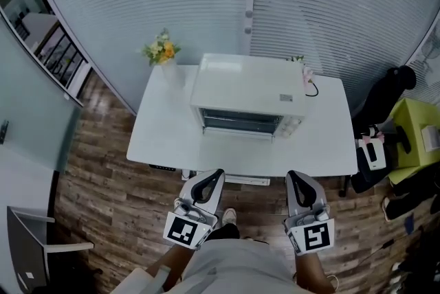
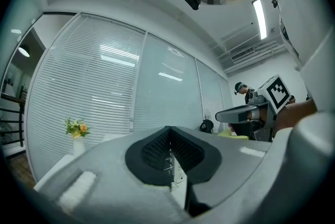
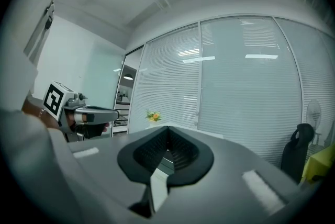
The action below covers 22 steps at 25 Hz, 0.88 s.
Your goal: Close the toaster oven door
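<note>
Head view is showing a shelf [image 1: 62, 55] standing far left, then flowers [image 1: 162, 51] sitting at the back left corner of the white counter [image 1: 161, 138]. A toaster oven [image 1: 247, 90] is sitting mid-counter with its dark front facing the person and its door [image 1: 238, 132] seemingly lying lowered forward. A cable [image 1: 313, 88] is trailing by the oven's right rear, and a black chair [image 1: 385, 100] is standing further right. The left gripper [image 1: 208, 183] and right gripper [image 1: 300, 183] are hovering over the wooden floor [image 1: 103, 169], short of the counter, with fingers pressing together on nothing.
</note>
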Each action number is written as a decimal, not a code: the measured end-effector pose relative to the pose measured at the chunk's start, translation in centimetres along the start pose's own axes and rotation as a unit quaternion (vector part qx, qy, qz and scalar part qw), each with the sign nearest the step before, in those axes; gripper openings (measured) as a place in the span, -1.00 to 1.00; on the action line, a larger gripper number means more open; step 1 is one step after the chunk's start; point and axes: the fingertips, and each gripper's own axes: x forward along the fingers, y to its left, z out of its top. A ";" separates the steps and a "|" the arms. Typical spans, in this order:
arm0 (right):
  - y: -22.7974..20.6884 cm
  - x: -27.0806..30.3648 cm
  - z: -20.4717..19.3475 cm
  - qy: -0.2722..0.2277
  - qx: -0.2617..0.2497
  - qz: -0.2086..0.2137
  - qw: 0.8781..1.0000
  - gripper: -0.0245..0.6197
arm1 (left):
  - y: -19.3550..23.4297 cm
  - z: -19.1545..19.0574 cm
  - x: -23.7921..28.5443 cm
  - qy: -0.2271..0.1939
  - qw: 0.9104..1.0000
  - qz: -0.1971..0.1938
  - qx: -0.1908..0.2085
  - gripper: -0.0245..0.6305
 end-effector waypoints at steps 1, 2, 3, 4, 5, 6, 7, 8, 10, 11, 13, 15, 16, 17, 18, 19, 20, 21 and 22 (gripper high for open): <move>0.0 0.5 0.1 0.000 -0.001 -0.002 1.000 -0.91 | 0.4 0.0 0.1 0.000 1.000 0.000 -0.001 -0.93; 0.0 0.9 0.1 0.001 -0.002 -0.004 1.000 -0.91 | 0.9 0.0 0.3 0.000 1.000 -0.001 -0.003 -0.93; 0.0 1.3 0.1 0.002 -0.002 -0.006 1.000 -0.91 | 1.3 -0.1 0.4 0.001 1.000 -0.001 -0.004 -0.93; 0.0 1.7 0.2 0.003 -0.003 -0.009 1.000 -0.91 | 1.7 -0.1 0.5 0.001 1.000 -0.001 -0.004 -0.93; 0.0 2.0 0.2 0.003 -0.002 -0.011 1.000 -0.91 | 2.0 -0.2 0.6 0.001 1.000 -0.002 -0.004 -0.93; 0.0 2.3 0.2 0.003 -0.002 -0.013 1.000 -0.91 | 2.3 -0.2 0.7 0.002 1.000 -0.003 -0.003 -0.93; 0.1 2.6 0.2 0.003 -0.002 -0.015 1.000 -0.91 | 2.6 -0.3 0.7 0.003 1.000 -0.005 -0.003 -0.93; 0.1 2.8 0.2 0.002 -0.002 -0.016 1.000 -0.91 | 2.8 -0.5 0.7 0.003 1.000 -0.005 -0.003 -0.93; 0.1 3.2 0.1 0.002 -0.003 -0.016 1.000 -0.91 | 3.3 -0.8 0.8 0.005 1.000 -0.005 -0.004 -0.93; 0.1 3.3 0.1 0.002 -0.003 -0.016 1.000 -0.91 | 3.5 -0.9 0.9 0.005 1.000 -0.005 -0.004 -0.93; 0.0 3.6 0.2 0.001 -0.003 -0.015 1.000 -0.91 | 3.8 -1.3 1.1 0.006 1.000 -0.005 -0.001 -0.93; -0.1 3.8 0.1 0.001 -0.001 -0.015 1.000 -0.91 | 4.2 -2.0 1.2 0.011 1.000 -0.001 -0.002 -0.93; -0.1 4.0 0.1 0.000 0.000 -0.015 1.000 -0.91 | 4.3 -2.4 1.3 0.015 1.000 0.002 -0.004 -0.93; -0.1 4.1 0.2 0.000 0.004 -0.015 1.000 -0.91 | 4.5 -2.9 1.3 0.019 1.000 0.005 -0.004 -0.93; -0.2 4.2 0.3 -0.001 0.006 -0.016 1.000 -0.91 | 4.7 -3.4 1.4 0.023 1.000 0.008 -0.004 -0.93; -0.2 4.4 0.3 -0.002 0.007 -0.015 1.000 -0.91 | 4.8 -4.0 1.3 0.026 1.000 0.011 -0.003 -0.93; -0.3 4.4 0.3 -0.003 0.005 -0.015 1.000 -0.91 | 5.0 -4.7 1.2 0.031 0.999 0.014 -0.002 -0.93; -0.4 4.5 0.2 -0.002 0.003 -0.015 1.000 -0.91 | 5.2 -5.5 1.1 0.037 0.999 0.016 -0.002 -0.93; -0.4 4.5 0.1 -0.001 0.000 -0.014 1.000 -0.91 | 5.4 -6.4 0.9 0.045 0.999 0.018 -0.002 -0.93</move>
